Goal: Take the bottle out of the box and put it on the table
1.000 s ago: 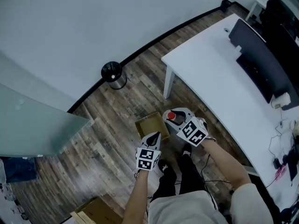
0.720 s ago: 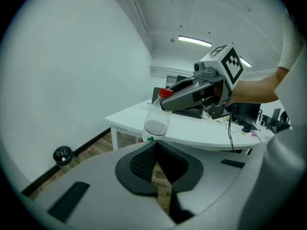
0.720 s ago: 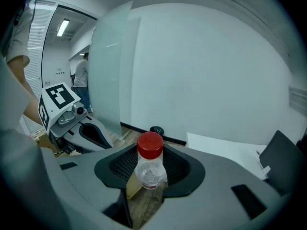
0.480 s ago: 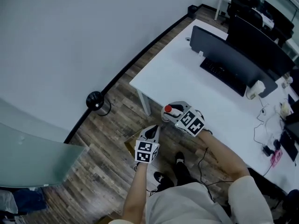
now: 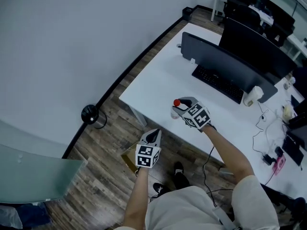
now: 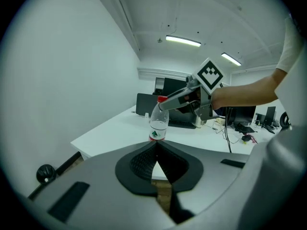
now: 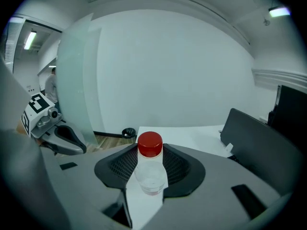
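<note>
A: Head view, items?
B: Right claw [image 5: 178, 108] clamped on bottle [image 5: 175, 106], red cap up, over the white bench [image 5: 153, 80] nr its front edge. Left claw [image 5: 154, 135] is off the bench, above the wood floor [image 5: 103, 143], with the cardboard box [image 5: 127, 156] just beside/under it. Monitor [image 5: 225, 56] and keyboard [image 5: 218, 83] are further back on the bench. Round bin [image 5: 90, 115] by the wall.
A: Left gripper view?
B: Left claw [image 6: 157, 146]: tips together, nothing between. Beyond it the bottle [image 6: 159, 123] is upright, clear w/ green label, neck gripped by the right claw [image 6: 169, 98]. Its base is hidden behind the claw body, so can't tell if it touches the bench [image 6: 110, 133].
A: Right gripper view?
B: Right claw [image 7: 150, 152] is partly spread, pads on either side of the bottle [image 7: 150, 169], holding it. Bench [image 7: 192, 135] lies beyond, left claw [image 7: 67, 140] at far left.
</note>
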The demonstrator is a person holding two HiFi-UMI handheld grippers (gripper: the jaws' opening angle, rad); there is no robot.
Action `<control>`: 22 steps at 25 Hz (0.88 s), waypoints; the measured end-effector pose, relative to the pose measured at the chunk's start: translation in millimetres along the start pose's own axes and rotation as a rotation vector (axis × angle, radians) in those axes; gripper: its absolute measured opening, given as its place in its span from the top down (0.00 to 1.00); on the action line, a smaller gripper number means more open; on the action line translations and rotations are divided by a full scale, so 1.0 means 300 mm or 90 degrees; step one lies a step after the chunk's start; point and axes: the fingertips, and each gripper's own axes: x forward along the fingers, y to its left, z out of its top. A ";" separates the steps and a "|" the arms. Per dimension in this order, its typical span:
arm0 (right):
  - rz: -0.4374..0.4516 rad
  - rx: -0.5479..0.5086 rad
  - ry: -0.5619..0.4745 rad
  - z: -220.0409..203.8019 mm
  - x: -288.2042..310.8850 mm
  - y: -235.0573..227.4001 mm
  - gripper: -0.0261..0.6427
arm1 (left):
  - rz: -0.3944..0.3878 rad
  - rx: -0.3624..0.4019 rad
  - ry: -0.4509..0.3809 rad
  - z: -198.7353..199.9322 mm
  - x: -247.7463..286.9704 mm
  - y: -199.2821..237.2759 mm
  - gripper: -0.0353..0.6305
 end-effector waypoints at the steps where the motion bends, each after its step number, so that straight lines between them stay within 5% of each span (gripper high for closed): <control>1: 0.000 0.012 0.003 -0.021 0.010 -0.029 0.67 | 0.005 -0.006 -0.002 0.012 0.010 0.002 0.92; 11: -0.009 0.068 0.020 -0.170 0.032 -0.231 0.67 | 0.018 -0.008 0.014 0.039 0.132 -0.005 0.92; 22: -0.023 0.064 0.035 -0.191 0.027 -0.219 0.57 | 0.010 -0.018 0.015 0.024 0.150 -0.090 0.92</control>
